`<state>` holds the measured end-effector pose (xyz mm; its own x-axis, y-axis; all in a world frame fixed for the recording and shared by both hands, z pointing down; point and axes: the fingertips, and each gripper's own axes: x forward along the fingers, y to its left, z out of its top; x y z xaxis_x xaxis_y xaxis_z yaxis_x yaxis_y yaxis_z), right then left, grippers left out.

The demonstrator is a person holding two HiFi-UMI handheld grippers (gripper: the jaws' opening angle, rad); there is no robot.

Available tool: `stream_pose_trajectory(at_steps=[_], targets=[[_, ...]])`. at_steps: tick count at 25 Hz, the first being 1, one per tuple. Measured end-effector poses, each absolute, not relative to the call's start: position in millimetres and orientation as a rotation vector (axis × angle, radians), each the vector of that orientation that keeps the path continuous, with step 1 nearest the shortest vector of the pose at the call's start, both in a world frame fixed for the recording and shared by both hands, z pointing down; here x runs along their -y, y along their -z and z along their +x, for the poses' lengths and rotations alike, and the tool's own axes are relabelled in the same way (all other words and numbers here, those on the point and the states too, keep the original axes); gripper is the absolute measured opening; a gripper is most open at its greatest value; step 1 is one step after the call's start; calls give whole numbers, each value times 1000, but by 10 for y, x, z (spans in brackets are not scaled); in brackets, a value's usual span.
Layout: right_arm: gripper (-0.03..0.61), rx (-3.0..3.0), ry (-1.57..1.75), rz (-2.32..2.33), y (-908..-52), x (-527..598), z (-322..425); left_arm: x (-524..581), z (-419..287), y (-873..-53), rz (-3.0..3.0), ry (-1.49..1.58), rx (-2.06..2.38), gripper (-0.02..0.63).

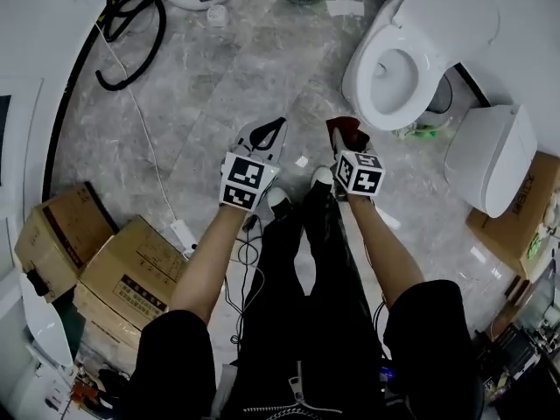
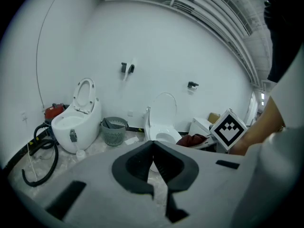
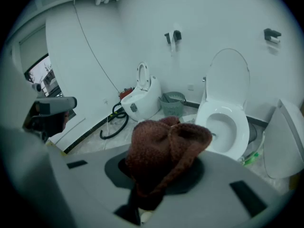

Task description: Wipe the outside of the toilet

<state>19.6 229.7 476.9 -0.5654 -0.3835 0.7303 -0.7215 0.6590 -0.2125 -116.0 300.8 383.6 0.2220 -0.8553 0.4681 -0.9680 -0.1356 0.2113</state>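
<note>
Standing on the gray floor, you hold both grippers out in front of you. Your right gripper has its jaws closed on a bunched-up dark red cloth. Your left gripper has its jaws pressed together with nothing between them. The toilet sits ahead on your right with its lid up, and the cloth is not touching it.
</note>
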Motion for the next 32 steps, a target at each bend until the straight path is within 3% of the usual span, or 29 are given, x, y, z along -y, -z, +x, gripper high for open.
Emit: stream_pose_trajectory(at_steps=[9, 32], targets=[[86, 2310, -667, 934, -3665, -1871, -26, -2613, -1317, -2850, 2139, -403, 1649, 8], [87, 2160, -846, 1386, -3202, -10, -451, -19, -1803, -2337, 2441, -500, 1288, 8]])
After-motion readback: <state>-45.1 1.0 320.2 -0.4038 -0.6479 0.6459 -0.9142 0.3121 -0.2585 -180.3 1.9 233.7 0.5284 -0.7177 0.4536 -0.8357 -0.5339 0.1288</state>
